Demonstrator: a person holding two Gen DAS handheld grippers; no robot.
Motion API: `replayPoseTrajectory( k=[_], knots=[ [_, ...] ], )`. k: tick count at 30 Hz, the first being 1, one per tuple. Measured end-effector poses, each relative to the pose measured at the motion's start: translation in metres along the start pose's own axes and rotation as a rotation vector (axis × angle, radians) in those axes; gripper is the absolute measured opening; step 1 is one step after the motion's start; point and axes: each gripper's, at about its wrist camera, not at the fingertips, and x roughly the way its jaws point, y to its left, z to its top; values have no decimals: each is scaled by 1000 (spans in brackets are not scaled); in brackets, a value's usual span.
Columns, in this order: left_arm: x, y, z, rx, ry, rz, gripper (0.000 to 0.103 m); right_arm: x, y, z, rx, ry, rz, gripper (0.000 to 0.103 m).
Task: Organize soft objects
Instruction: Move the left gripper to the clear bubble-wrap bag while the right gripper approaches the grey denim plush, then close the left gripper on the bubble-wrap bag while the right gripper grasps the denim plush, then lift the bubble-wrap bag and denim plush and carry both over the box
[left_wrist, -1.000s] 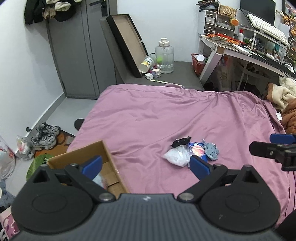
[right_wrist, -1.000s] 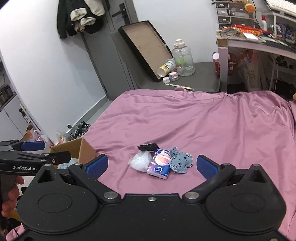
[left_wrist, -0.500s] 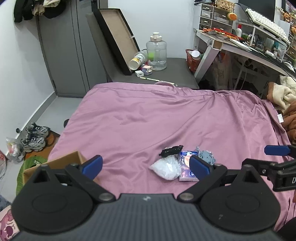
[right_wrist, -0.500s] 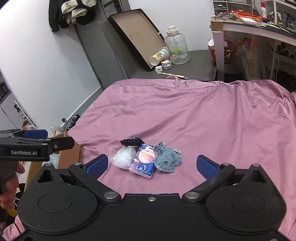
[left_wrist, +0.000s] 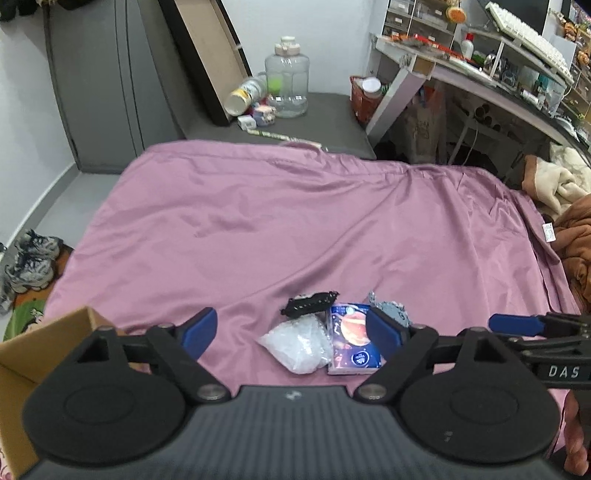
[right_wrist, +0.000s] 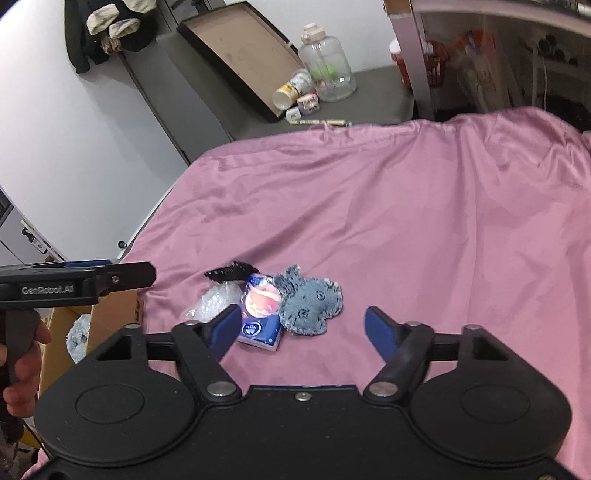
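A small pile lies on the pink bedsheet (left_wrist: 295, 229): a grey plush toy (right_wrist: 308, 304), a blue tissue pack (right_wrist: 260, 314), a clear plastic bag (left_wrist: 299, 345) and a black fabric item (left_wrist: 308, 302). My left gripper (left_wrist: 291, 330) is open and empty just before the pile, the bag and pack between its fingers. My right gripper (right_wrist: 303, 328) is open and empty, close in front of the plush toy. A cardboard box (left_wrist: 40, 343) stands at the bed's left edge with a grey plush (right_wrist: 77, 338) inside.
Grey cabinets, a leaning tray (right_wrist: 240, 55), a water jug (left_wrist: 286, 86) and small items stand beyond the bed. A cluttered desk (left_wrist: 480, 74) is at the right. Blankets (left_wrist: 569, 221) lie at the bed's right edge. Shoes (left_wrist: 31, 266) sit on the floor at left.
Both grippers have moved forward and closer to the pile. The left gripper has swung right, away from the box. Both stay open and empty.
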Motion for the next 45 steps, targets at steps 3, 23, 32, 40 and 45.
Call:
replayPoseTrajectory(
  k=[3,23,32,40,45],
  knots=[
    [16,-5,-2,8,35,-4,75,8,-5,-2,10,16,6,67],
    [100,-8,-7,-10,193,9,58,65,-18,12,16,95,28,68],
    [103,1,-12,-54,202,-1,38,91,-10,14,-16,139,-16,68],
    [85,15,-14,-94,179,-17,28,104,0,11,-52,155,-51,67],
    [73,17,-15,-105,156,-27,28,105,0,10,-58,158,-69,39]
  ],
)
